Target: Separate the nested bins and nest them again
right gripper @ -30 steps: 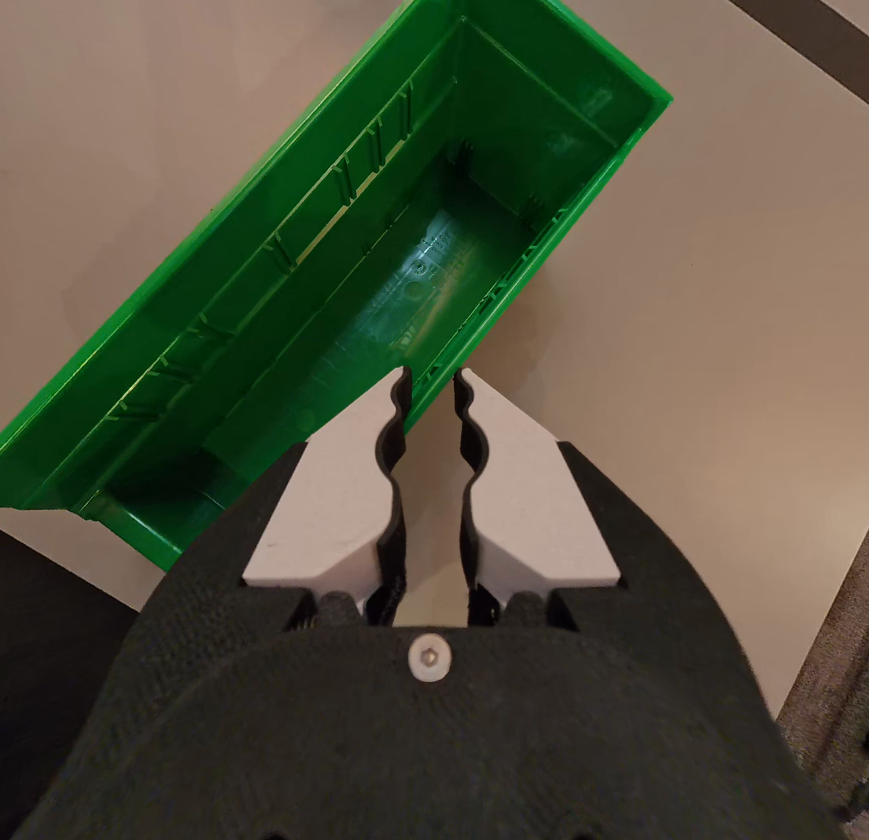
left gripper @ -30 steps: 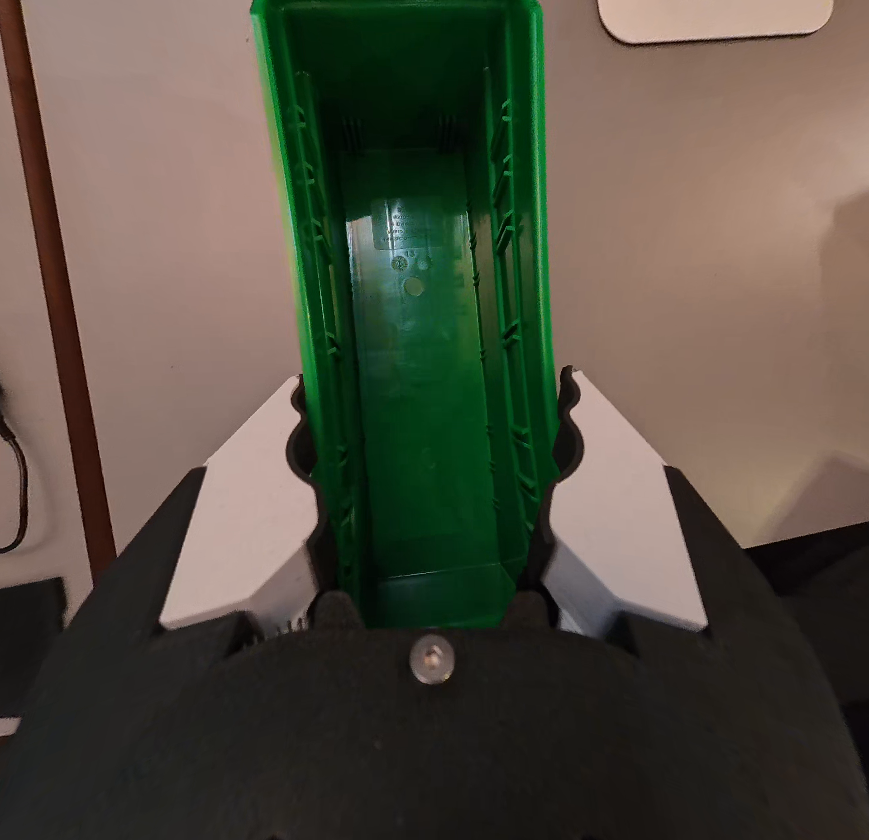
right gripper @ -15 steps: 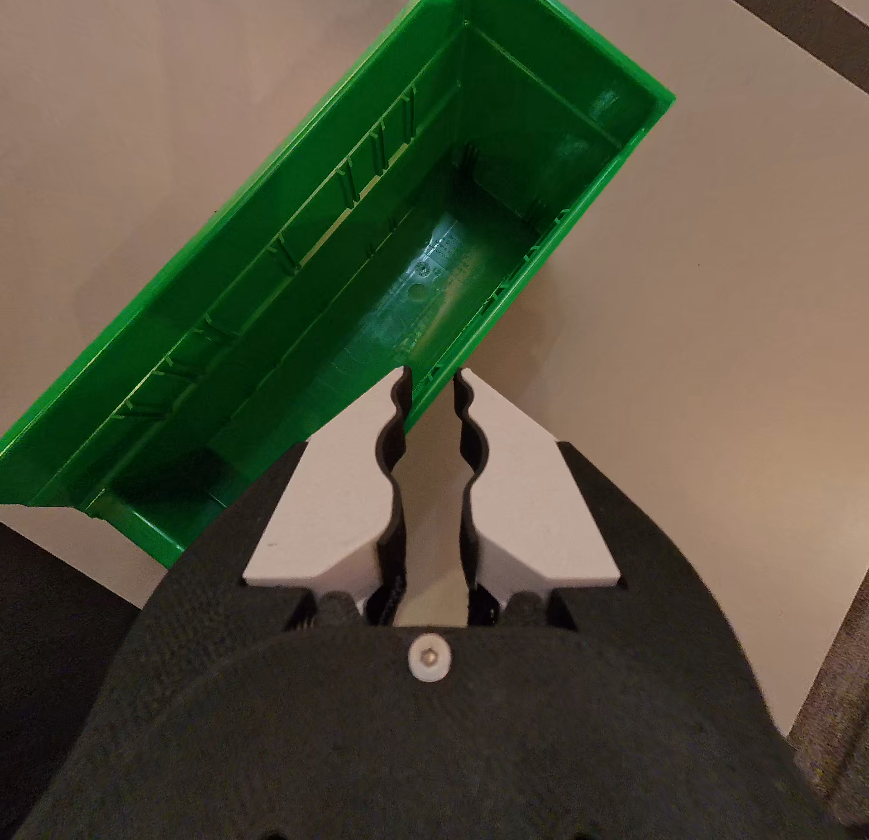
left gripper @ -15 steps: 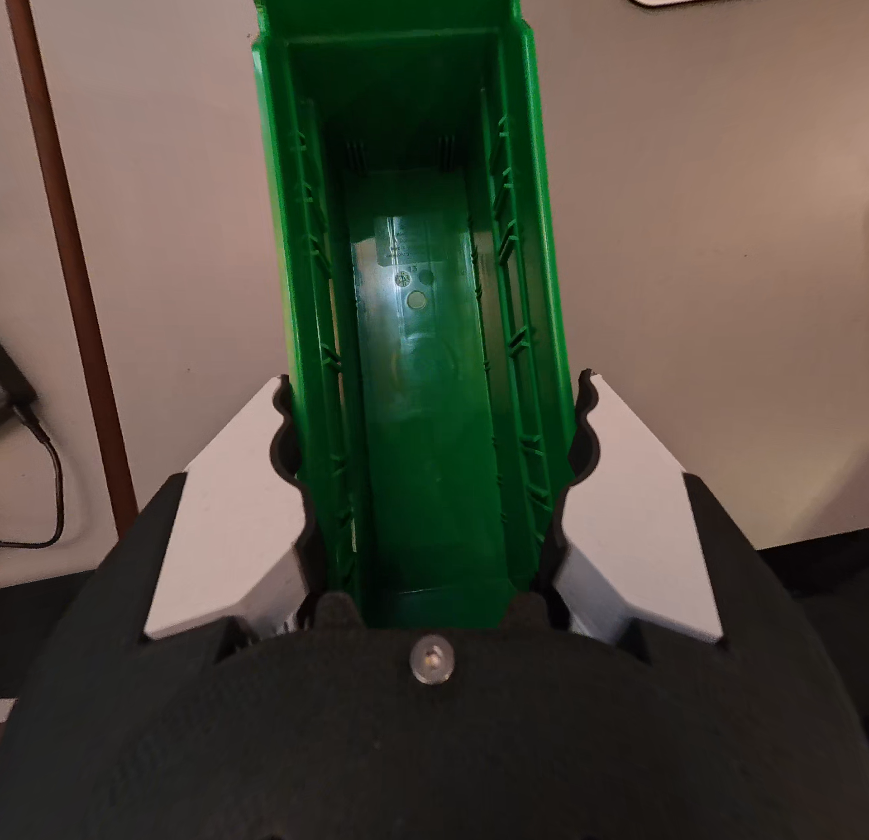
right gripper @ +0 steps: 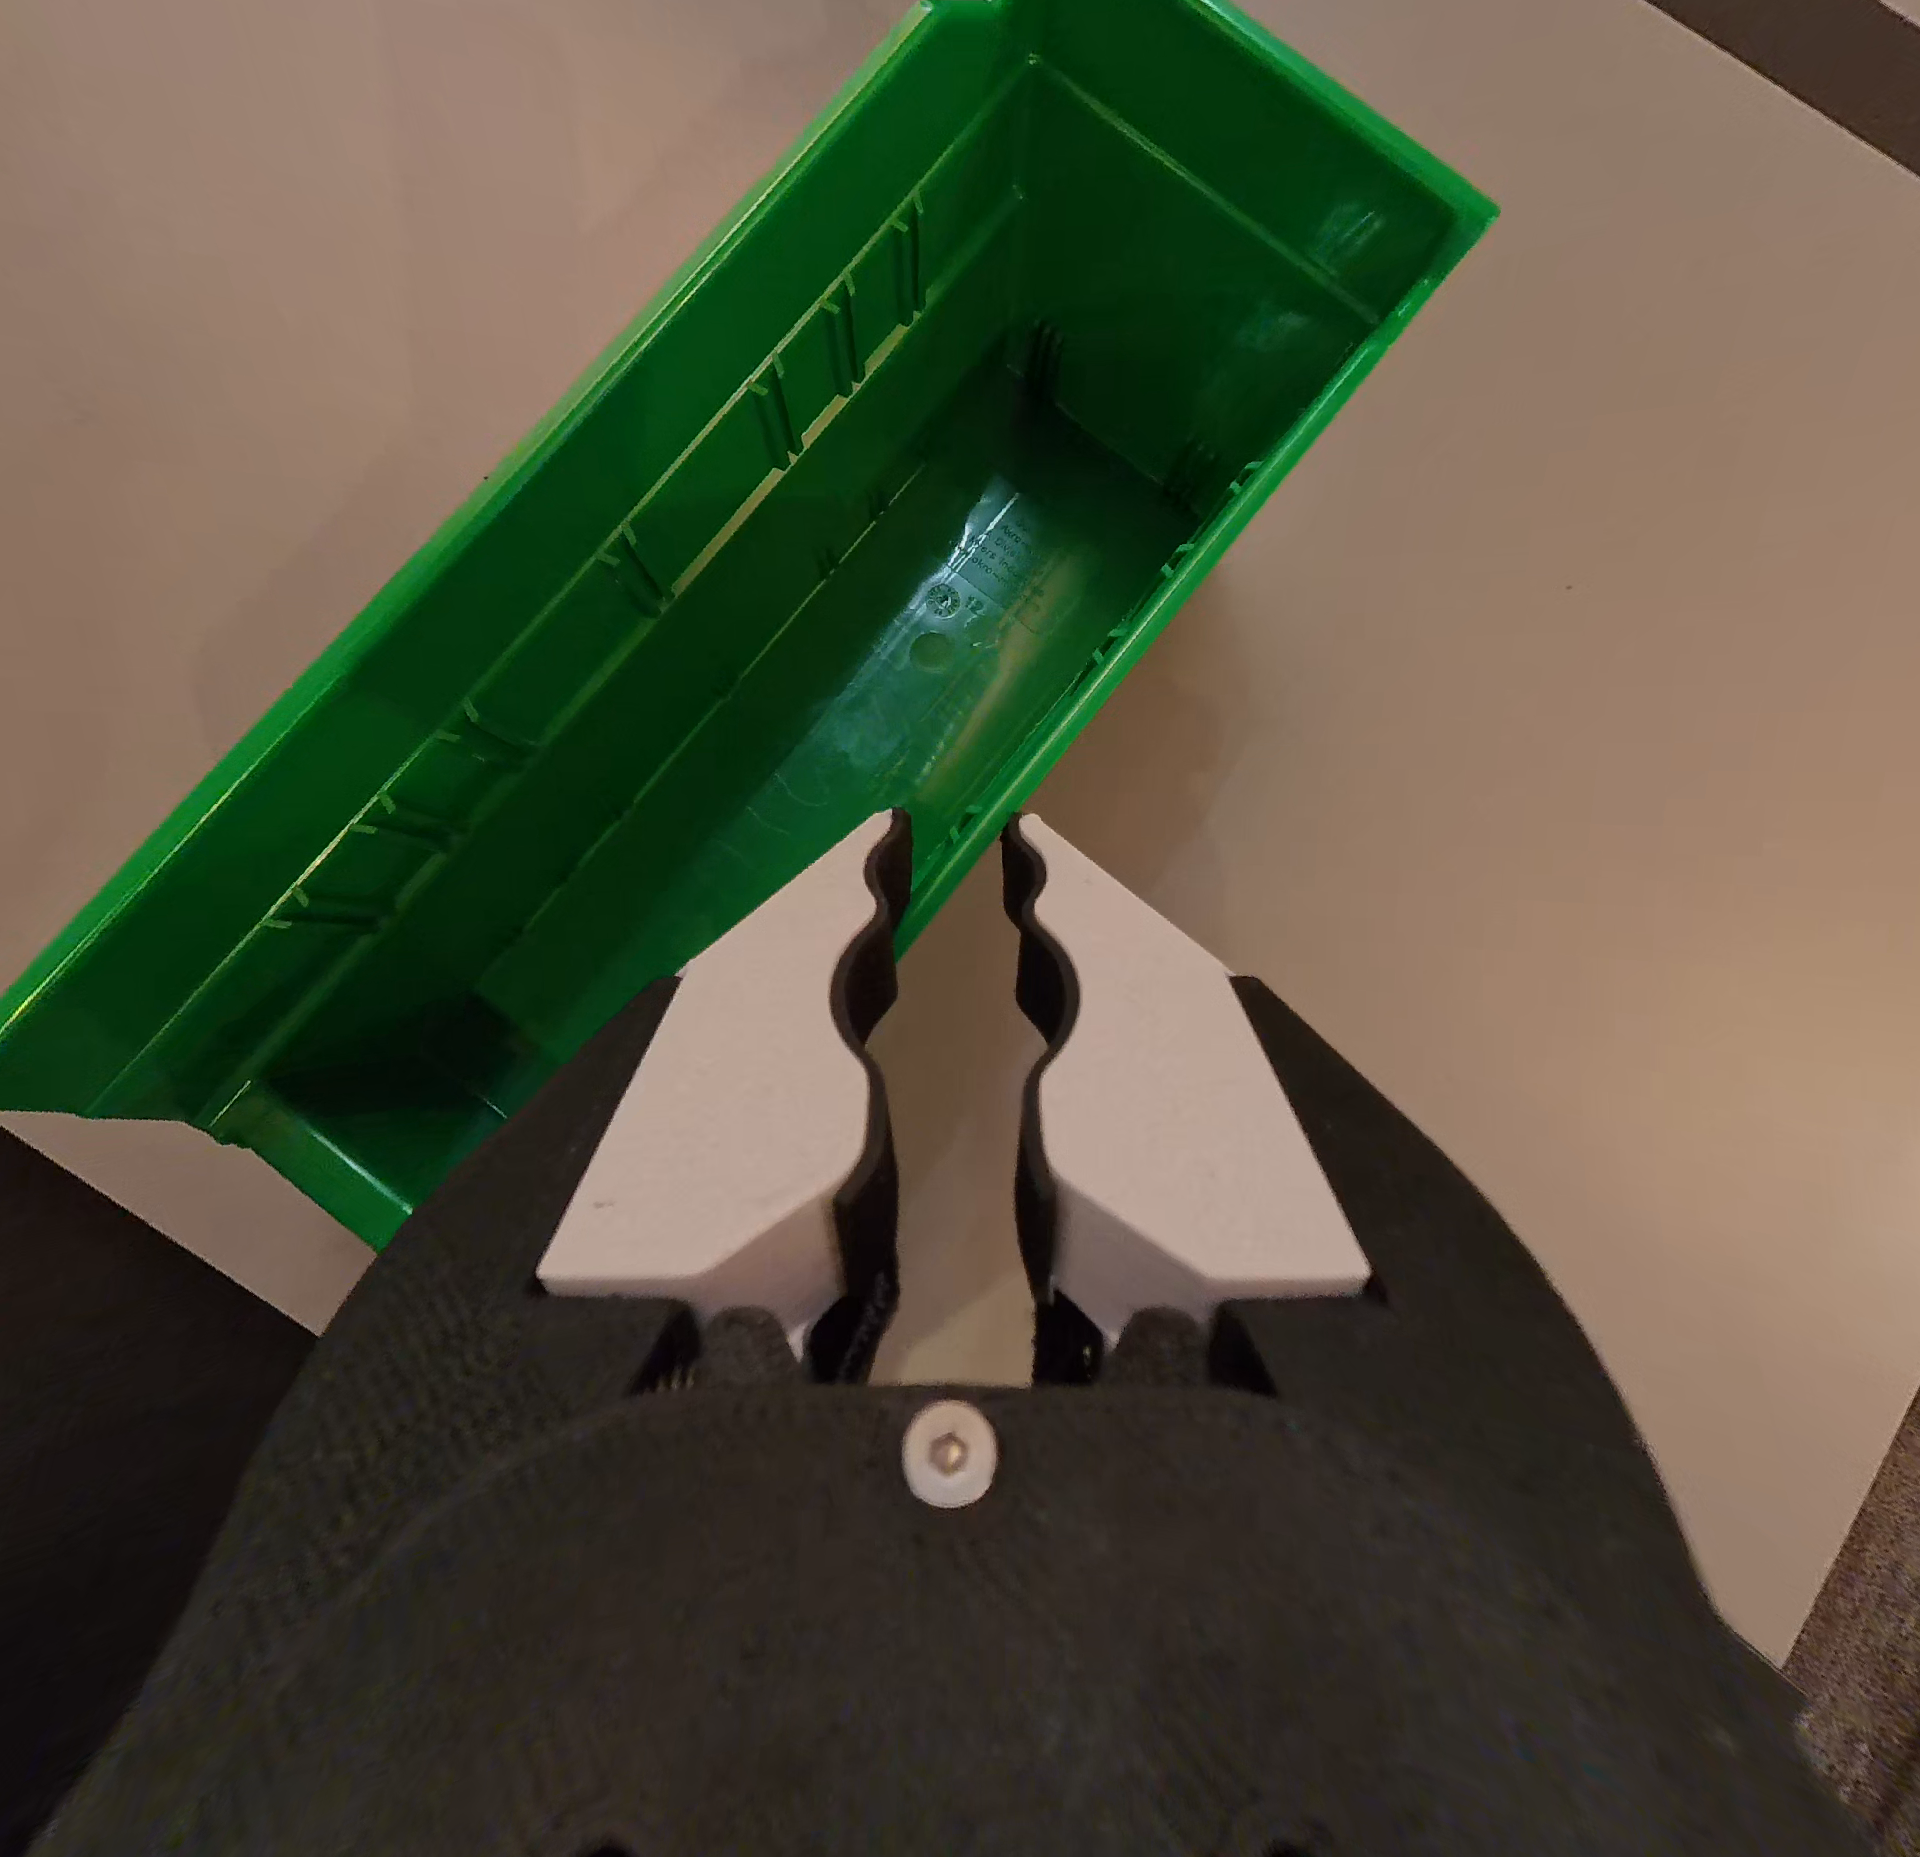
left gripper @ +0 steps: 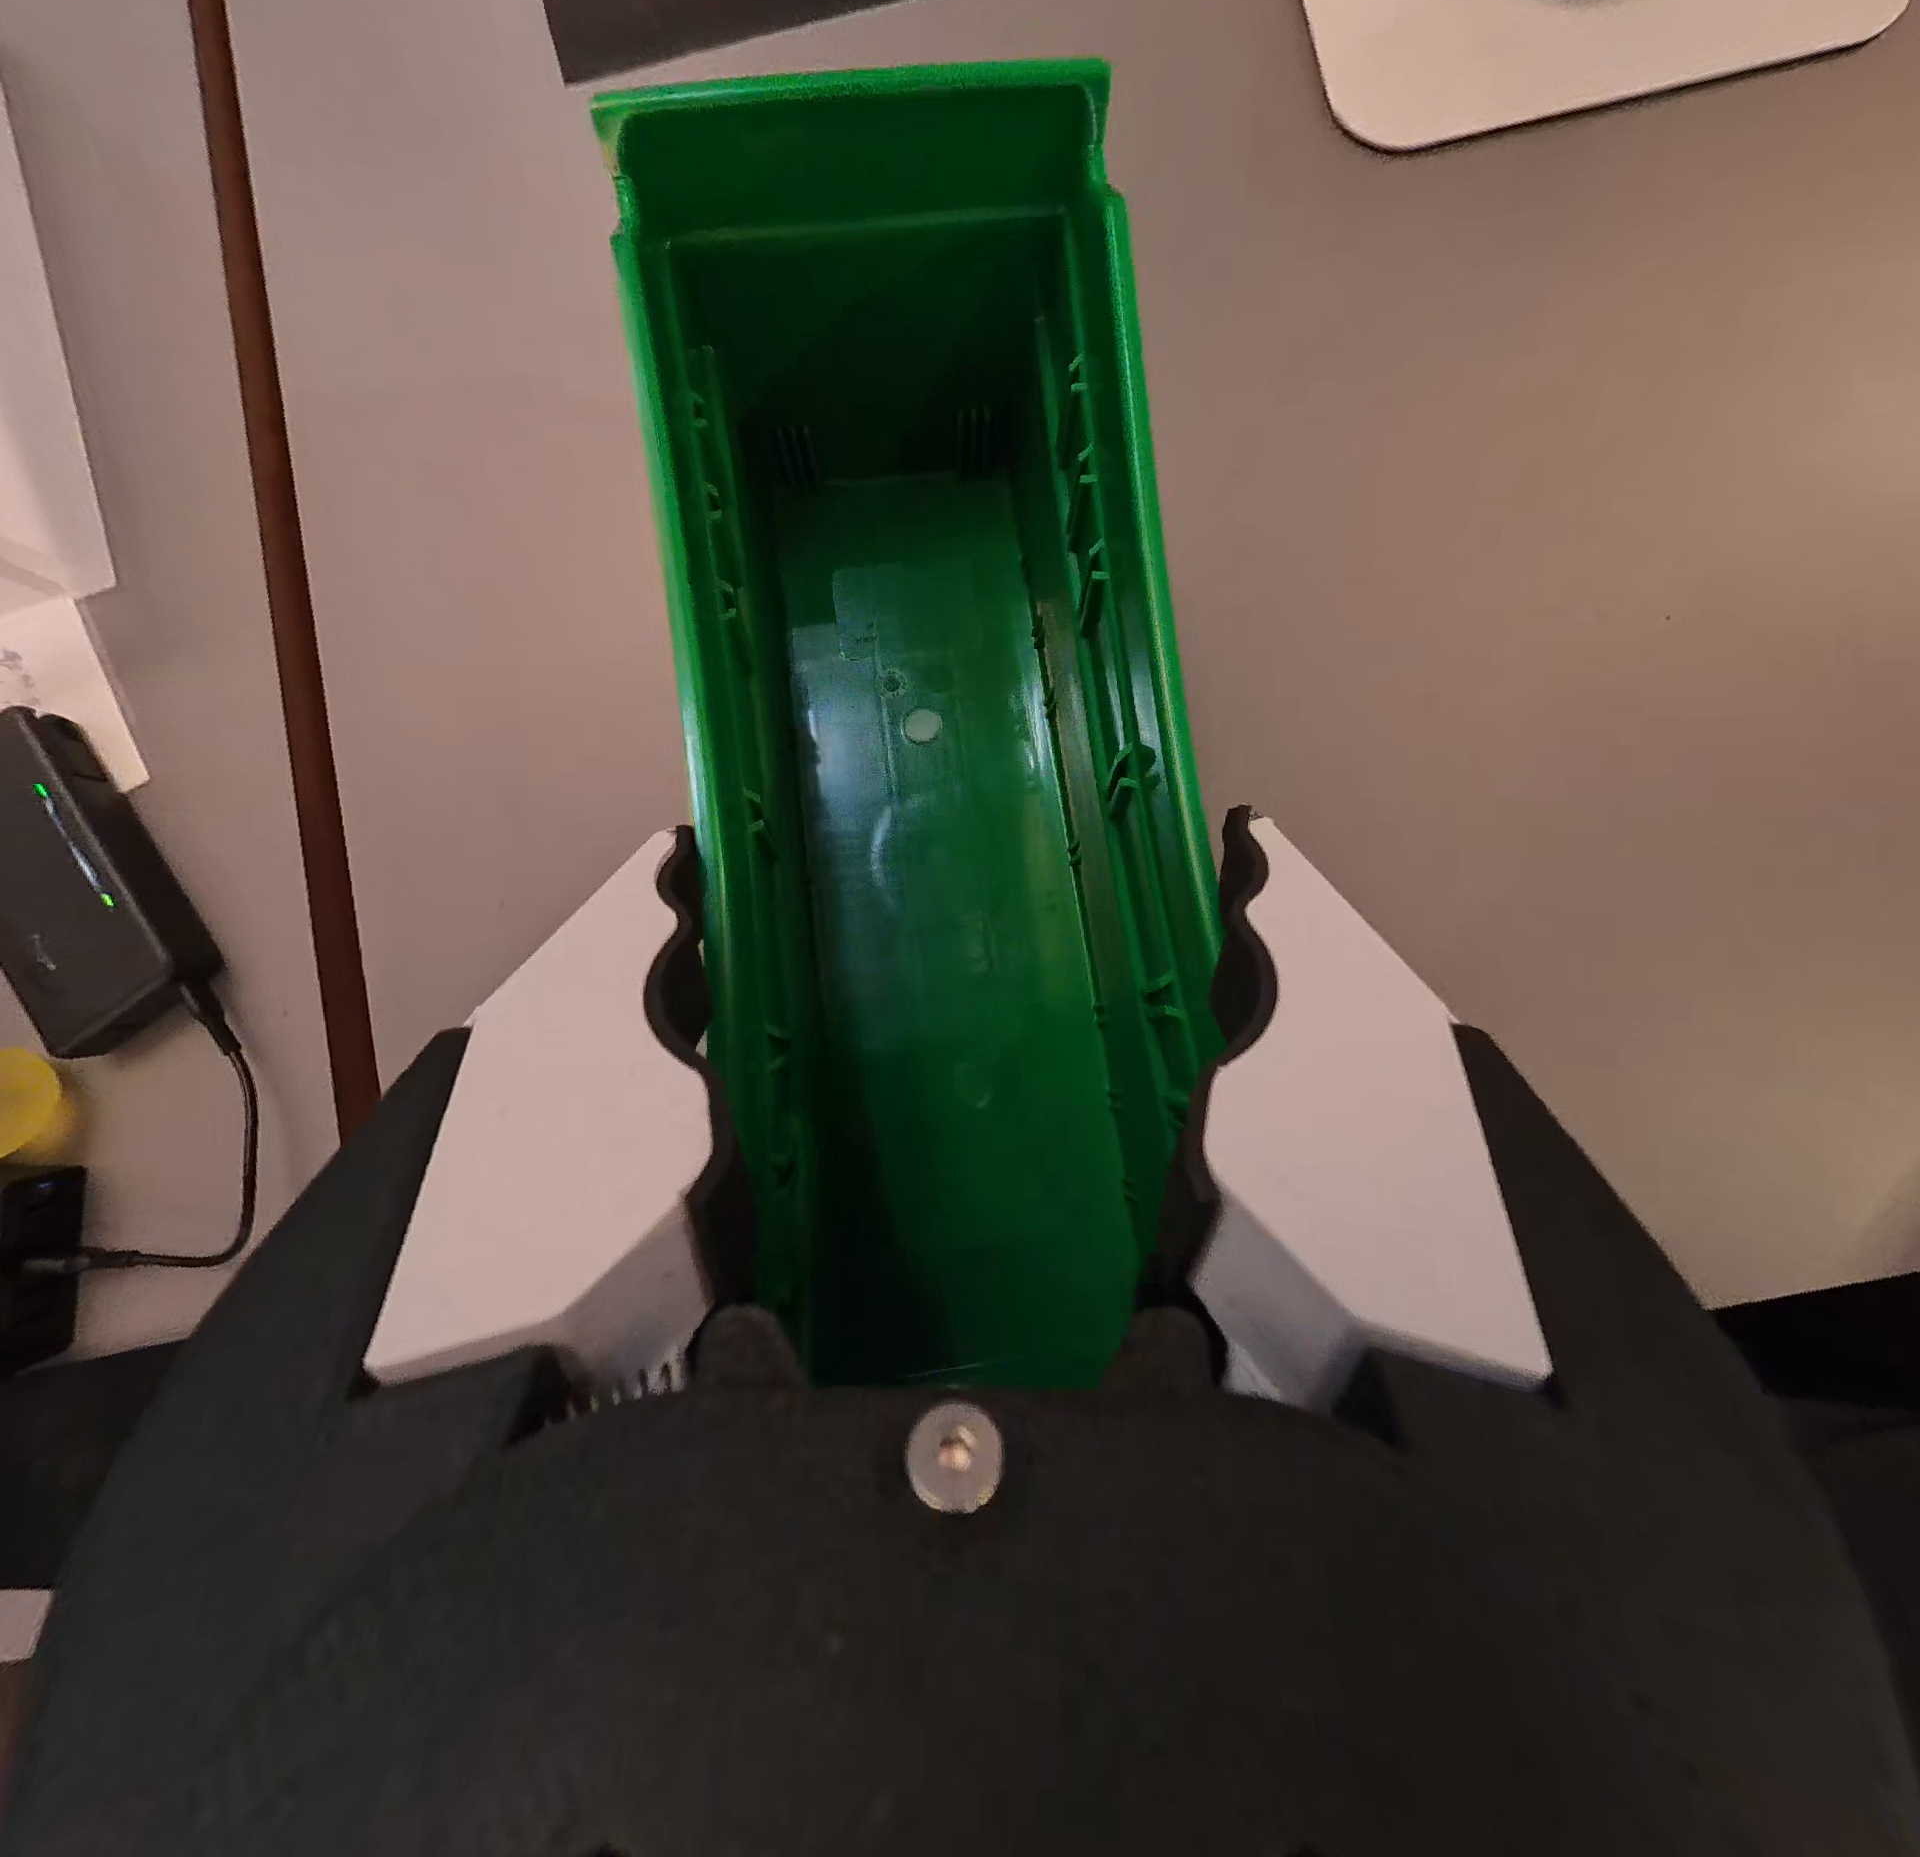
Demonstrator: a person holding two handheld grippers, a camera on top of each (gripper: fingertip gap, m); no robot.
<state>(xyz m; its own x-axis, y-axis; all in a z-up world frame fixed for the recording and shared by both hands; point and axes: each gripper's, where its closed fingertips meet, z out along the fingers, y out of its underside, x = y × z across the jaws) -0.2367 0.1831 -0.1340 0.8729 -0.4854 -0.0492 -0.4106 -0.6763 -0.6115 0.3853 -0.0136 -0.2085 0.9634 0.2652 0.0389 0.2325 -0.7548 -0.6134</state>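
Two green plastic bins are apart. My left gripper [left gripper: 958, 831] is shut across the width of one green bin [left gripper: 904, 353]. Its fingers press on both long side walls near the bin's near end, and the bin points away over the beige table. The second green bin [right gripper: 727, 612] lies open side up on the table, diagonal in the right wrist view. My right gripper [right gripper: 951, 825] stands over its near long wall. The fingers are a narrow gap apart, and the wall's rim crosses between the tips.
In the left wrist view, a white pad [left gripper: 1558, 31] lies at the far right, with a dark tape strip [left gripper: 665, 31] behind the bin. A brown strip [left gripper: 260, 457] and a black device with cable [left gripper: 83, 893] are at the left. The table edge and carpet [right gripper: 1870, 1651] show at lower right.
In the left wrist view the held bin's far end has come fully into sight, and the tape strip and the black device have come into view. The right wrist view has barely changed.
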